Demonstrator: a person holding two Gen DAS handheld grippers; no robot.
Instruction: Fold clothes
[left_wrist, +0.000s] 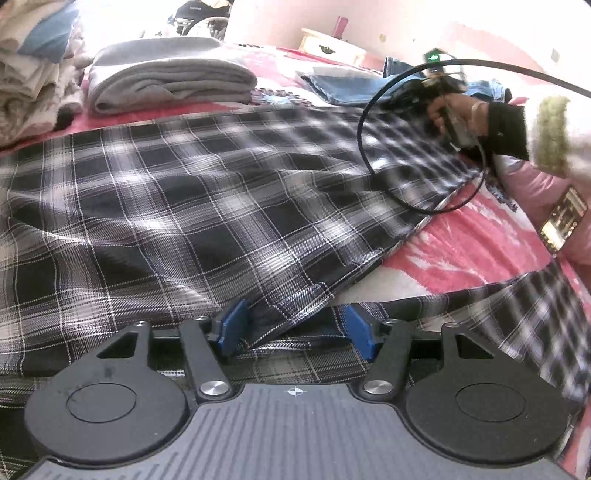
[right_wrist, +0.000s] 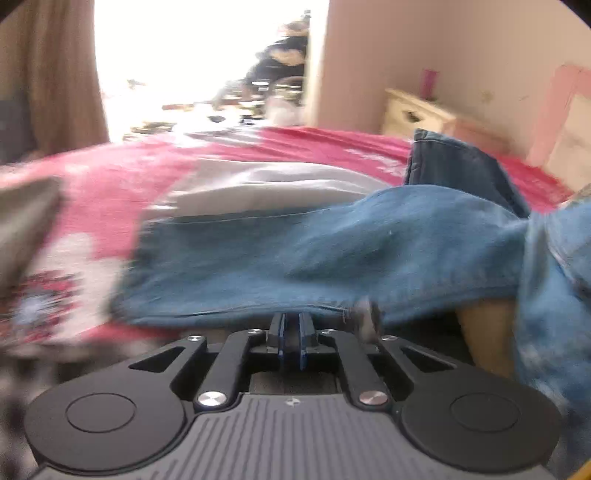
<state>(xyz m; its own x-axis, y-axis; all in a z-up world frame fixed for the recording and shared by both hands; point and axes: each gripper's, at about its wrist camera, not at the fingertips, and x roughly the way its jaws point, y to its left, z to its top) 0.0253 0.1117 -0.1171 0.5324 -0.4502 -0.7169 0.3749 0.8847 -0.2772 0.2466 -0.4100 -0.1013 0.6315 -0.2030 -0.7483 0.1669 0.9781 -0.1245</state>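
Now the plaid shirt (left_wrist: 207, 206) lies spread across the bed (left_wrist: 461, 240), its near hem between the left gripper's (left_wrist: 295, 332) parted jaws, while the right gripper (right_wrist: 291, 339), pressed together, holds its far edge.

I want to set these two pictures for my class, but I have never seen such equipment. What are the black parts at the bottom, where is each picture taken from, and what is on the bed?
Each picture comes from a camera on a hand-held two-finger gripper, looking along its blue-padded fingers. The left gripper is open over a black-and-white plaid garment spread on the pink bedspread. That view also shows the person's hand holding the other gripper. The right gripper, blurred, is shut beside blue jeans; whether it pinches cloth is unclear. A folded grey garment lies behind.
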